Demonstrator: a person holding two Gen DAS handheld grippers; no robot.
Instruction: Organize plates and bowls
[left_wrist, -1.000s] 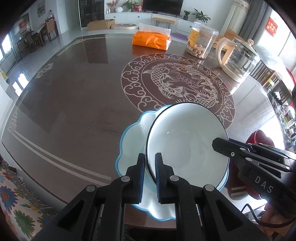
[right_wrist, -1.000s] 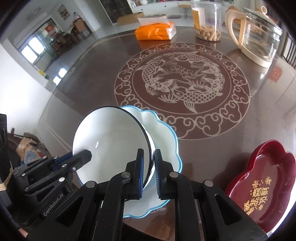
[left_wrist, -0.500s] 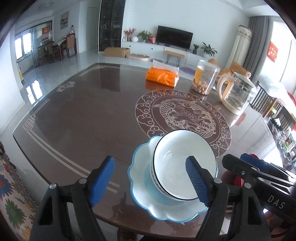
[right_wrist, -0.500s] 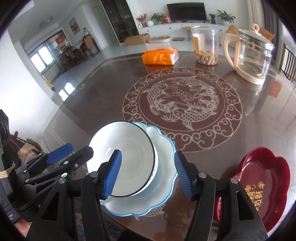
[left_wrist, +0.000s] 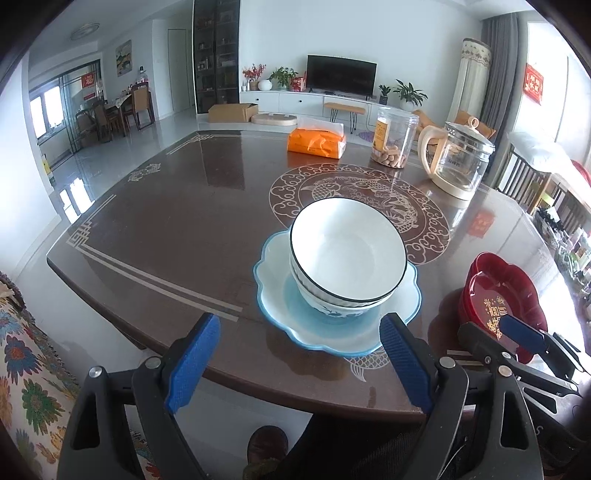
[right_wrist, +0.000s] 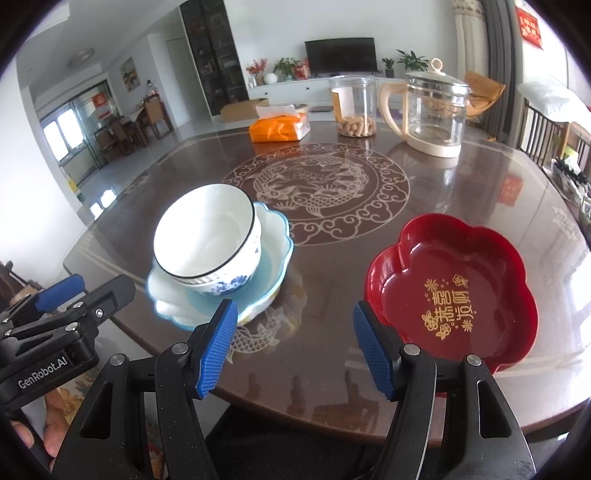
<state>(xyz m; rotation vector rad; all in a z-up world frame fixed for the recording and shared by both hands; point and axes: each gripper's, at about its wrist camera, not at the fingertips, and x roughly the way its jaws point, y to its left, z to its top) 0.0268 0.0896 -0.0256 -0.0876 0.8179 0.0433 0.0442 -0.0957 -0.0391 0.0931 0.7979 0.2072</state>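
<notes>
Both tools hang just off the near edge of the desk (left_wrist: 155, 236), and both are empty; the left tool (left_wrist: 299, 362) has its blue pads wide apart and its jaws opening, nothing between them; the right tool (right_wrist: 295, 350) likewise, jaws opening on bare desk. The black-rimmed white bowl (left_wrist: 347, 247) sits nested in a blue-patterned bowl (right_wrist: 225, 284), and that pair rests in the scalloped blue plate (left_wrist: 273, 258) near the front edge. The red flower-shaped dish (right_wrist: 450, 280) lies alone, apart from the stack, on its right; it sits ahead and slightly right of the right tool, its near rim just beyond the right pad, while the stack lies dead ahead of the left tool. So the right hand looks nearer the red dish, the likely next piece.
</notes>
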